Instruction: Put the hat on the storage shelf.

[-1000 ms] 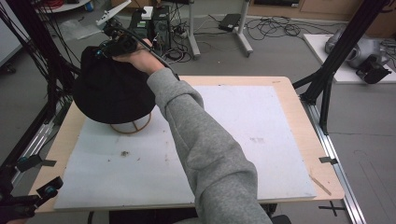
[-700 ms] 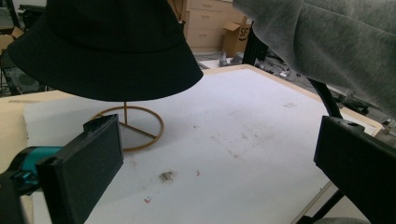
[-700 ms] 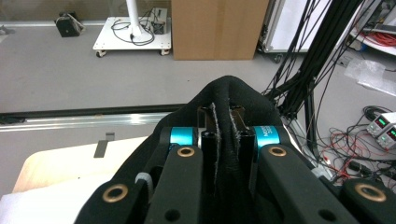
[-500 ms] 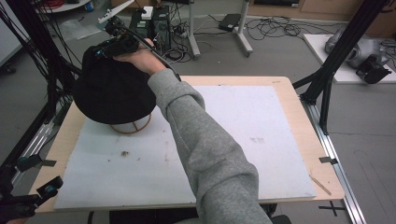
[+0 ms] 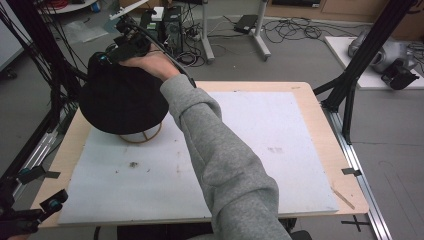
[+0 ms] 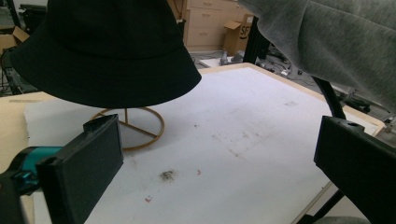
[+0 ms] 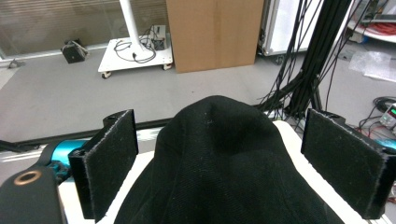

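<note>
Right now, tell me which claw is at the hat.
The right claw, up at the black hat's crown, jaws just opened either side. The left claw sits low at the table's near corner.

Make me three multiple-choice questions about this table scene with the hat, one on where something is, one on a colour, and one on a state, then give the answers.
1. Where does the hat sit?
A. On a round wire stand at the table's far left
B. Flat on the white mat at the table's near right
C. On the floor beside the table

2. What colour is the hat?
A. Red
B. Black
C. White

3. How do the jaws of the right gripper stand?
A. Pressed tight on the hat's crown
B. Clamped on the stand's ring
C. Open, one on each side of the crown with gaps

Answers:
1. A, since the high view and the left gripper view show the hat raised on the ring-based stand at the far left corner.
2. B, as it looks black in all three views.
3. C, as the jaws have just been opening and the right gripper view shows both pads clear of the crown.
</note>
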Action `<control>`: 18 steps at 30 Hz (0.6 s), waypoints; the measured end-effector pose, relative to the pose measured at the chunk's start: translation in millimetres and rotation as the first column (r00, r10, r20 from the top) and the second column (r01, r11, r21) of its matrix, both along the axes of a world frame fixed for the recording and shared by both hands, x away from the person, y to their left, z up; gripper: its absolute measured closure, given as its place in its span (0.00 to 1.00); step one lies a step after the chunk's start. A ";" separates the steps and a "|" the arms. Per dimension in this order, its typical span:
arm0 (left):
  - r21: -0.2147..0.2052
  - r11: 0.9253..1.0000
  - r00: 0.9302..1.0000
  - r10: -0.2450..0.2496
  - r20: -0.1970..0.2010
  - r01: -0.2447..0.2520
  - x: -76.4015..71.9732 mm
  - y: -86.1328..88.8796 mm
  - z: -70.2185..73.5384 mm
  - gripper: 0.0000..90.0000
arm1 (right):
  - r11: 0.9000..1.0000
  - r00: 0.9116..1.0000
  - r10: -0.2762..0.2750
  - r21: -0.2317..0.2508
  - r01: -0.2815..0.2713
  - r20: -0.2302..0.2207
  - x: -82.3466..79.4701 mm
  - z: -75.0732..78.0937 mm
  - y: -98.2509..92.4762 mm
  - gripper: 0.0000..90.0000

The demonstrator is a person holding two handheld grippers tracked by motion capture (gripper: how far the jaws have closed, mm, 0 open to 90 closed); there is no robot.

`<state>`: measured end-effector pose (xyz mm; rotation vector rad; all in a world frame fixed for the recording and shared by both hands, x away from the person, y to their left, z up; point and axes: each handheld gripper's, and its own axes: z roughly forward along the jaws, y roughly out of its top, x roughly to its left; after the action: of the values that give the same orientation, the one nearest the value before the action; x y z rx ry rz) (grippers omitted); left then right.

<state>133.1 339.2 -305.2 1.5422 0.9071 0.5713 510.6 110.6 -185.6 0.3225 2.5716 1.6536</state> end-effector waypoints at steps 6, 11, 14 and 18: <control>0.009 1.000 1.000 -0.014 0.014 0.013 -2.3 -1.2 2.1 0.02 | 1.000 1.000 0.009 -0.002 -0.009 0.012 -5.7 5.2 -4.4 0.12; 0.010 1.000 0.999 -0.013 0.031 0.012 -5.7 -3.5 6.9 0.02 | 1.000 0.999 0.000 0.010 -0.001 0.036 -15.2 10.3 -18.0 0.12; 0.011 1.000 0.999 -0.012 0.035 0.011 -5.4 -4.1 7.9 0.02 | 1.000 0.999 -0.007 0.030 0.006 0.039 -20.2 10.6 -31.7 0.12; 0.004 1.000 0.999 -0.014 0.037 0.014 -4.3 -3.5 9.4 0.02 | 0.999 0.999 -0.017 0.040 0.015 0.045 -28.1 9.8 -54.0 0.12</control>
<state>128.8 335.7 -295.8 1.5349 0.8672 0.5900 482.5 56.6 -175.8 0.3029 2.4998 1.6883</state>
